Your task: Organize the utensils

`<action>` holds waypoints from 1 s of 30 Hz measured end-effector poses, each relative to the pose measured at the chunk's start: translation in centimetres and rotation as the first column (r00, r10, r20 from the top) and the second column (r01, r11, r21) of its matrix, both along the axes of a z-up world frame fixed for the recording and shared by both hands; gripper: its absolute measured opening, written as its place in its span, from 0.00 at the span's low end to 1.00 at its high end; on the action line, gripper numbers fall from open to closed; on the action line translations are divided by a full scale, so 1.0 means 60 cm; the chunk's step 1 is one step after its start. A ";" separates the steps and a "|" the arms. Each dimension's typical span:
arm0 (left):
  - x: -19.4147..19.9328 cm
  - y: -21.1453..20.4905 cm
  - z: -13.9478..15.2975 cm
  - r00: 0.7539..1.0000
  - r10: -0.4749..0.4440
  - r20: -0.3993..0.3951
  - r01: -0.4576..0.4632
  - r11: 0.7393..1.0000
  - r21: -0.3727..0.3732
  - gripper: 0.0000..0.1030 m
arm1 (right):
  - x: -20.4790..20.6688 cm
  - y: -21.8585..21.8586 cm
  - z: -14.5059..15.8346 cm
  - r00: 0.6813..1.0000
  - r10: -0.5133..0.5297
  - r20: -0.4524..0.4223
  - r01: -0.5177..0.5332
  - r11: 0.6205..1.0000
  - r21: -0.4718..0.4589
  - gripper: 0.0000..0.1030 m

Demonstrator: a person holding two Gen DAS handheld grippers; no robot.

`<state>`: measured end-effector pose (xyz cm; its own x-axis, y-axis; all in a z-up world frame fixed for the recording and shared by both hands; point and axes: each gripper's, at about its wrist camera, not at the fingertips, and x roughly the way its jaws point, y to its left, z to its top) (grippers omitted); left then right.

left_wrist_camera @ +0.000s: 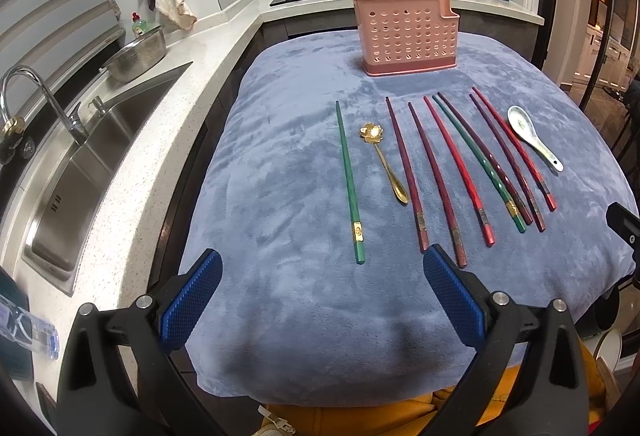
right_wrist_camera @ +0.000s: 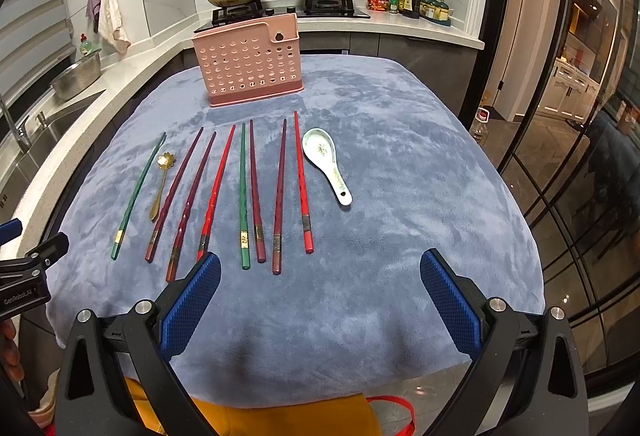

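The left hand-held gripper with blue textured pads [left_wrist_camera: 322, 290] hangs over the near edge of the table, its fingers spread wide and empty. The right hand-held gripper with matching blue pads [right_wrist_camera: 320, 292] does the same beside it, jaws wide, nothing between them. Both are well short of the utensils, so the task looks not yet begun.

Under them lies a soft blue-grey plush cloth [left_wrist_camera: 288, 316] draped over the table. It is the first hazard: a thin stick sunk in the pile is hard to get under, and a finger dragged across the cloth could bunch it and shift the whole row.

Next out lies the row of coloured lacquered chopsticks. The lone green chopstick [left_wrist_camera: 350, 182] lies apart at the left, an easy pick. The small gold metal spoon with a flower-shaped bowl [left_wrist_camera: 384, 162] lies just beside a dark purple chopstick [left_wrist_camera: 404, 174], so a wide closing grip may catch both. Further right, the second green chopstick [left_wrist_camera: 478, 164] touches or crosses its purple neighbour; lifting one would likely roll the other.

The white ceramic soup spoon with a floral print [right_wrist_camera: 326, 164] lies at the right end; it is smooth and curved, and I judge it could slip from the pads and chip.

Farthest stands the pink perforated plastic utensil holder [right_wrist_camera: 250, 60], upright and seemingly empty. It looks light, so a long chopstick pushed in at a slant might tip it.
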<state>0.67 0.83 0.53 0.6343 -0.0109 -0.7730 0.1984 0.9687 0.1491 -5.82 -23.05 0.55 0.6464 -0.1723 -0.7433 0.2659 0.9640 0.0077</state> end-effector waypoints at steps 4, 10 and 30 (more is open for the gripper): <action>0.001 0.000 -0.001 1.000 0.004 0.001 -0.004 1.000 -0.001 0.93 | -0.001 -0.001 0.000 1.000 0.000 -0.002 0.000 1.000 0.001 0.93; 0.001 0.005 0.001 1.000 0.009 0.015 -0.008 1.000 -0.017 0.93 | -0.001 -0.001 -0.001 1.000 -0.001 0.000 0.001 1.000 0.001 0.93; -0.001 0.004 -0.001 1.000 0.007 0.013 -0.007 1.000 -0.022 0.93 | -0.001 -0.003 -0.003 1.000 -0.007 0.000 0.007 1.000 0.006 0.93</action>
<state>0.64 1.06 0.46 0.6444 -0.0235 -0.7643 0.1897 0.9732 0.1300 -5.90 -23.22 0.38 0.6456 -0.1721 -0.7440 0.2721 0.9622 0.0136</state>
